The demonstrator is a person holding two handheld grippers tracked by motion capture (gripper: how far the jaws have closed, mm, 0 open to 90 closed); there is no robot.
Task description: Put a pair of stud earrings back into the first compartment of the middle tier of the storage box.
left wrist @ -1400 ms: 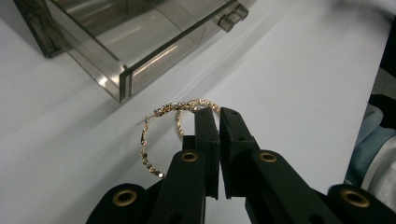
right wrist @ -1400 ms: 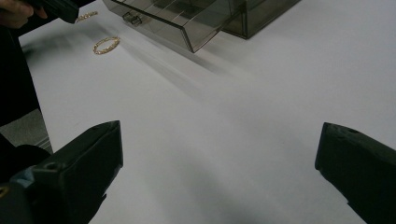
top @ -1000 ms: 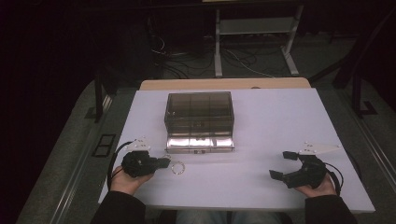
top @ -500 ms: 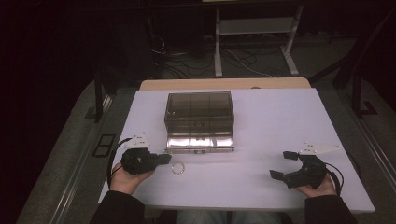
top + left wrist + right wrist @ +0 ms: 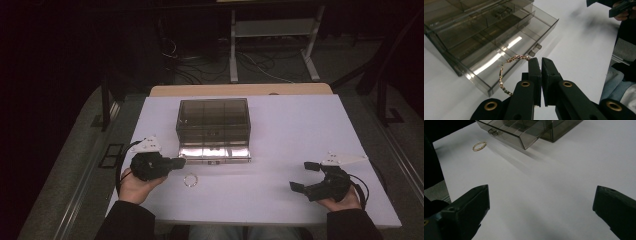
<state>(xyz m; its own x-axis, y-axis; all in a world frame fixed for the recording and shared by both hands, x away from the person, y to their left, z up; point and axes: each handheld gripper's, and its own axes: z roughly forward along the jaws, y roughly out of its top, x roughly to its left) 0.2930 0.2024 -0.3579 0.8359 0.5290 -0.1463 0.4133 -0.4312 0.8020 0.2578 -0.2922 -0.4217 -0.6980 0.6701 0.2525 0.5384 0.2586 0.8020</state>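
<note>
Gold beaded-chain bracelet (image 5: 503, 75) lies loose on the table just under and left of the left claw (image 5: 541, 60), whose jaws are together and empty. It looks light, floppy and slippery, so pinch across the chain. Beyond is the smoky clear plastic drawer box (image 5: 499, 37); the right claw (image 5: 541, 188) is spread wide, and since the earlier frame the left claw has lifted while the bracelet hasn't moved.

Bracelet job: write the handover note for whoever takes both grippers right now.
Left gripper: jaws shut, apparently empty, just above the table near the drawer's left front corner.
Right gripper: jaws wide open, empty, at the table's front right.
Bracelet: lies flat on the table in front of the drawer, beside the left gripper's tips.
Done: the bottom drawer of the smoky box is pulled open.
Left, probably: grasp the bracelet, place it in the drawer, close the drawer.
</note>
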